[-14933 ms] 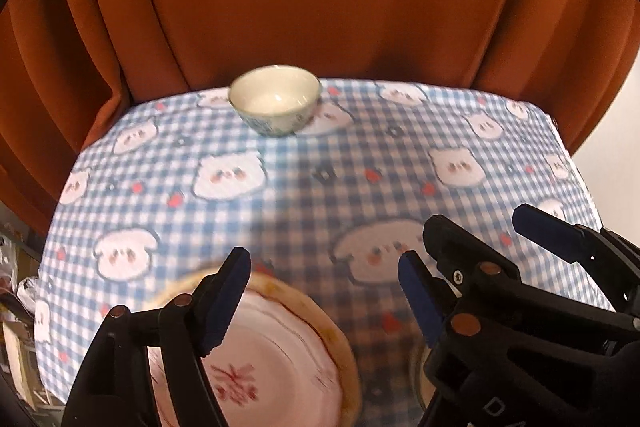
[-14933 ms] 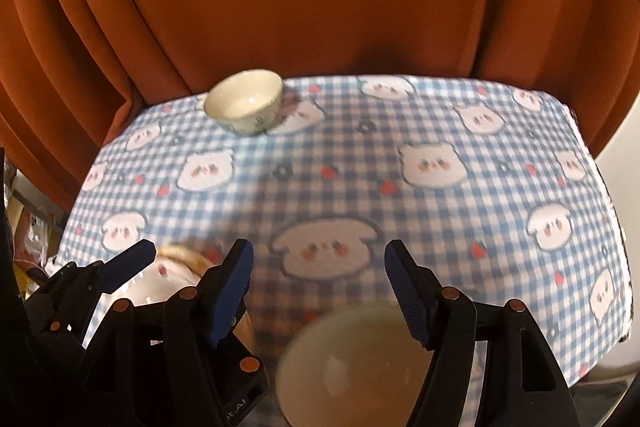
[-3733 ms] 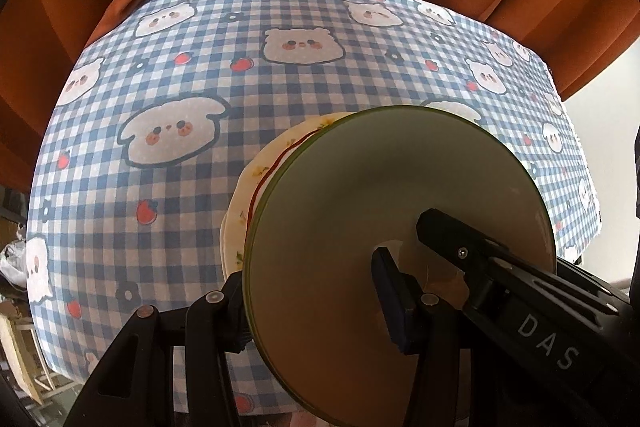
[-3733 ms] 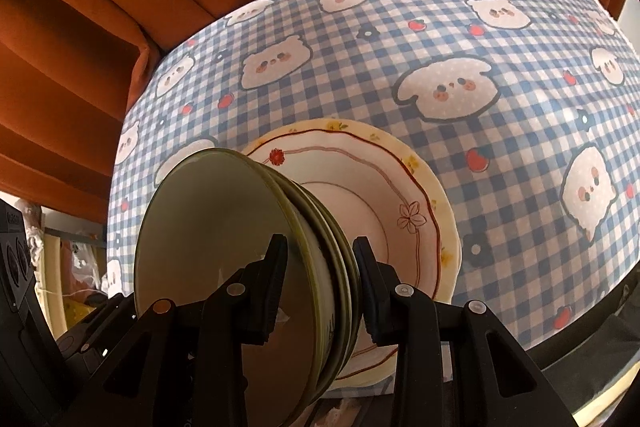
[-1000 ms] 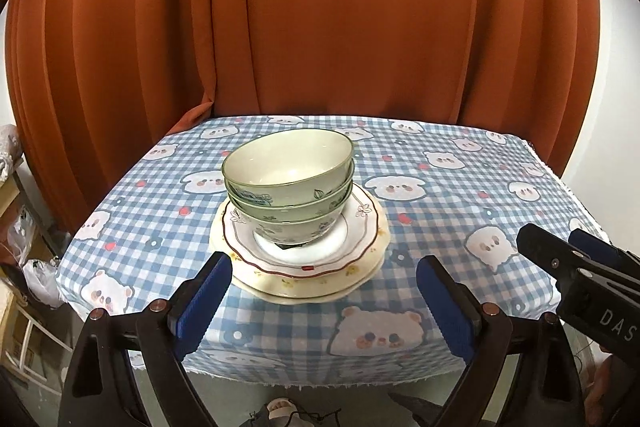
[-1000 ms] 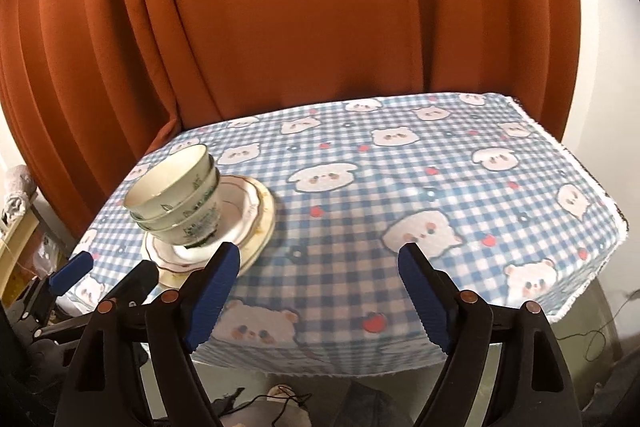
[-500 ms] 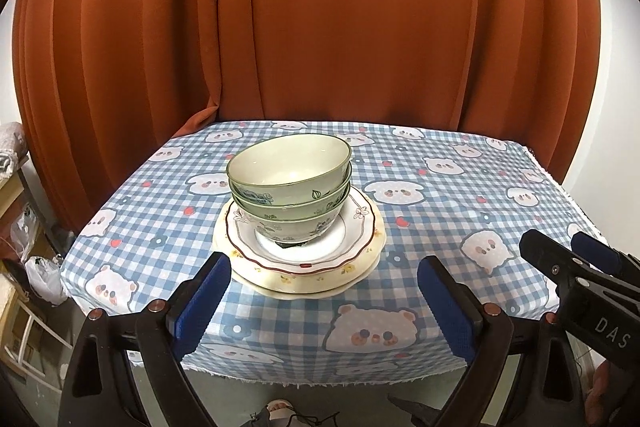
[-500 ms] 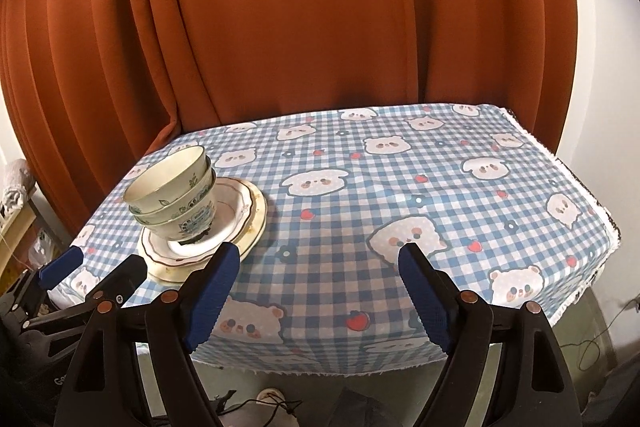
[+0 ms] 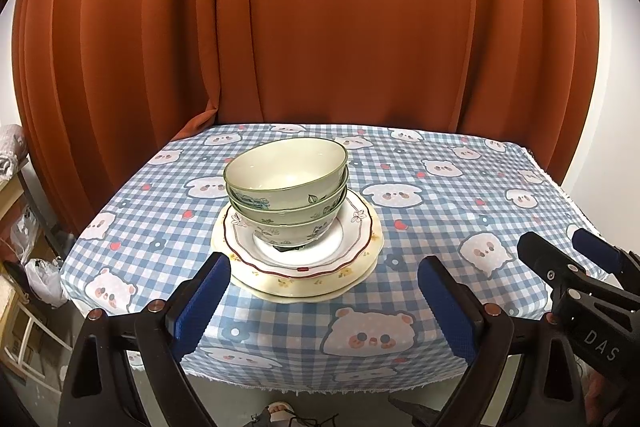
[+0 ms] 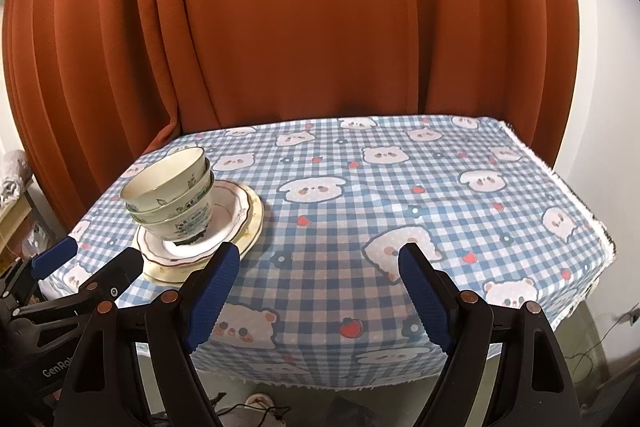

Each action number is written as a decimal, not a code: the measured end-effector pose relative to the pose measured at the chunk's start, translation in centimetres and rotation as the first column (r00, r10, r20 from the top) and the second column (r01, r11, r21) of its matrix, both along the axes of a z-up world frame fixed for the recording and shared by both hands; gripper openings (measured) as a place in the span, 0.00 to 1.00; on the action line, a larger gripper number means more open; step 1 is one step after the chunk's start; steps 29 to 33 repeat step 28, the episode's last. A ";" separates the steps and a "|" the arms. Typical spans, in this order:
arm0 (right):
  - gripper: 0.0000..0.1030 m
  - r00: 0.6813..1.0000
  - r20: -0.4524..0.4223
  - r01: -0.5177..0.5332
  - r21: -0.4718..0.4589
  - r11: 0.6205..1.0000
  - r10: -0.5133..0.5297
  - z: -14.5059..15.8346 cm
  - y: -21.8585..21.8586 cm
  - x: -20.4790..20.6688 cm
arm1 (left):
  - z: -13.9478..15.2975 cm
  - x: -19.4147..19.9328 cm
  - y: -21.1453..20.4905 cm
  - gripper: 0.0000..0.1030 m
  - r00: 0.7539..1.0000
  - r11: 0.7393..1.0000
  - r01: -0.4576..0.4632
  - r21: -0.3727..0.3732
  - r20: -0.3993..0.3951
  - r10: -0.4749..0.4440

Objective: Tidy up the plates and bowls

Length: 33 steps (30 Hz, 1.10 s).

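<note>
Three nested green-rimmed bowls (image 9: 286, 187) stand on two stacked plates (image 9: 356, 235), a red-rimmed white one over a yellow floral one, on the table. The stack also shows at the left in the right wrist view: bowls (image 10: 170, 195), plates (image 10: 240, 211). My left gripper (image 9: 324, 297) is open and empty, held back from the table's front edge, in line with the stack. My right gripper (image 10: 318, 285) is open and empty, also off the front edge, to the right of the stack. The right gripper shows at the left wrist view's right edge (image 9: 580, 267).
The table wears a blue checked cloth with bear prints (image 9: 460, 187). An orange curtain (image 9: 320, 27) hangs close behind it. A shelf and bags (image 9: 24, 259) stand at the left, a white wall at the right (image 10: 600, 107). Cables lie on the floor under the front edge.
Both grippers have drawn slightly further back and up from the table, still open and empty. The stack of bowls and plates has not moved.
</note>
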State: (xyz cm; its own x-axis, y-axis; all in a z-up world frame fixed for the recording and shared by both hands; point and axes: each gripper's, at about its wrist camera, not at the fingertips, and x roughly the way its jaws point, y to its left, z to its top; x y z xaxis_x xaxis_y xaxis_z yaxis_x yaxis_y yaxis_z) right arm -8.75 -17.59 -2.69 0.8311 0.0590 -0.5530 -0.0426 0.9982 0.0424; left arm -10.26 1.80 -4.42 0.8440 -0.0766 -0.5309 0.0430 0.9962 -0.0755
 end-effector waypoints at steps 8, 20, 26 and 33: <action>0.82 1.000 -0.008 0.010 0.013 1.000 -0.010 -0.1 -0.3 -0.1 | 0.0 0.0 -0.2 0.93 1.000 1.000 0.012 0.002 0.000 -0.012; 0.82 1.000 -0.013 0.020 0.017 1.000 -0.020 -0.3 -0.6 -0.1 | 0.0 0.0 -0.5 0.96 1.000 1.000 0.015 -0.001 -0.001 -0.015; 0.82 1.000 -0.017 0.025 0.018 1.000 -0.024 -0.4 -0.8 0.2 | -0.1 0.3 -0.7 0.96 1.000 1.000 0.015 -0.003 -0.008 -0.015; 0.82 0.999 -0.021 0.026 0.018 0.999 -0.025 -0.5 -0.9 0.3 | -0.2 0.5 -0.8 0.96 1.000 1.000 0.015 0.000 -0.012 -0.015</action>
